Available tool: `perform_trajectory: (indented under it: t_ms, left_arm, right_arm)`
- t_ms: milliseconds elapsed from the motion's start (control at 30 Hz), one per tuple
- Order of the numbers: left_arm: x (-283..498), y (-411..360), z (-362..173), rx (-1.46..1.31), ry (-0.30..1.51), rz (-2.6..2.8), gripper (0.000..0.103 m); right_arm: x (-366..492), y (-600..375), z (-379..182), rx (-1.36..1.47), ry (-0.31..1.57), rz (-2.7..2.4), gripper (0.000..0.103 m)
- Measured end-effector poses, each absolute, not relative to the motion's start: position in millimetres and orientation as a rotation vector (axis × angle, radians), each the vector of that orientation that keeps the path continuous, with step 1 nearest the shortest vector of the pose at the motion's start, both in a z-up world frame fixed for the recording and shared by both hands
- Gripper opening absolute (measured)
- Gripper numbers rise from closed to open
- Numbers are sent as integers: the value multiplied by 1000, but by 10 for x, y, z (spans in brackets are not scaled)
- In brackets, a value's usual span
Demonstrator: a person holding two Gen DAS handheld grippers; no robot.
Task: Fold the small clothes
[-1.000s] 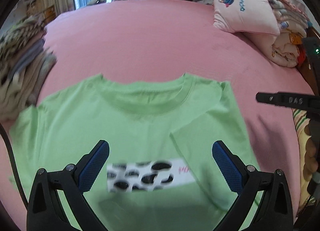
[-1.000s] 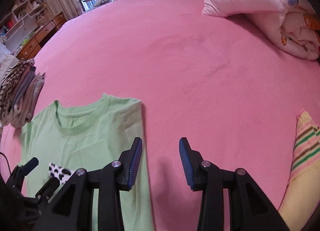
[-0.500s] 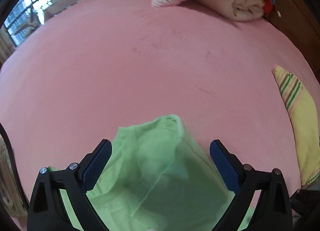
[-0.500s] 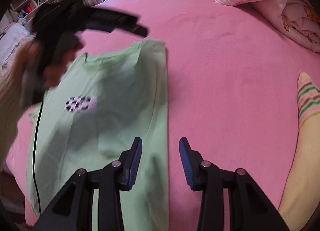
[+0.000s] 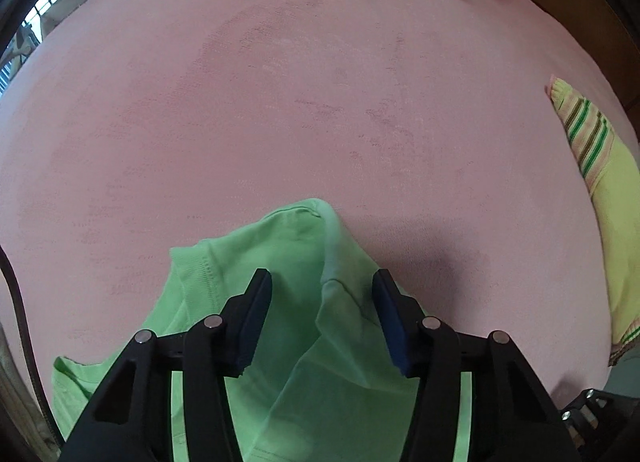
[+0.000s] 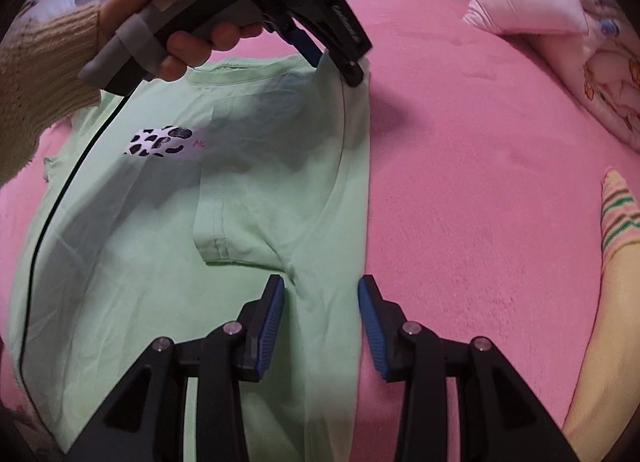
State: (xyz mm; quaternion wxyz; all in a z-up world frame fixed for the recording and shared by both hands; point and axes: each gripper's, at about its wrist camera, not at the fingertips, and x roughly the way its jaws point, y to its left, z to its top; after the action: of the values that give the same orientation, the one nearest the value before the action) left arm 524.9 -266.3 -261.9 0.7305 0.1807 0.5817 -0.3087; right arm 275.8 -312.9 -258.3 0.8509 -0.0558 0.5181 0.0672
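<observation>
Green t-shirt [image 6: 240, 222] lies flat on the pink bed [image 6: 460, 182], its folded right edge running lengthwise from the left gripper [image 5: 320, 294] at the shoulder (jaws just narrowing around raised cloth) to the right gripper [image 6: 322, 302], half-open astride it; only the right view shows the whole shirt

The left gripper [image 5: 322, 298] points down at the folded corner of the green shirt [image 5: 292, 262] on the pink bed [image 5: 300, 82]. Its jaws have just been closing, with the shirt's fold between them. A yellow striped garment [image 5: 604, 190] lies at the right.

Green T-shirt [image 6: 168, 270]: matt knit cloth; bedcover [image 5: 320, 102]: pink fuzzy fleece; sleeve [image 6: 36, 74]: coarse ribbed beige knit.
</observation>
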Motion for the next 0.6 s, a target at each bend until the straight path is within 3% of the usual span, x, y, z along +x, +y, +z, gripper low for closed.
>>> perform_trajectory:
  t_ms: [67,167,233,600]
  left_arm:
    - [5281,-2651,-2612,375,1286,-700,45]
    - [5345,-2691,-2582,352,1273,-715,25]
    - [5388,-2745,-2572,335,1251,-712,14]
    - [5767,-2880,-2643,178,1173,-644,11]
  right_arm:
    - [2776,-3082,-2602,-156,1070,125,39]
    - [2807,-3114,-2654,-143,1058,83,37]
    - [2811,-3258,-2657,-76,1046,41,9]
    - [2617,-3647,-2648,107,1026,-83,10]
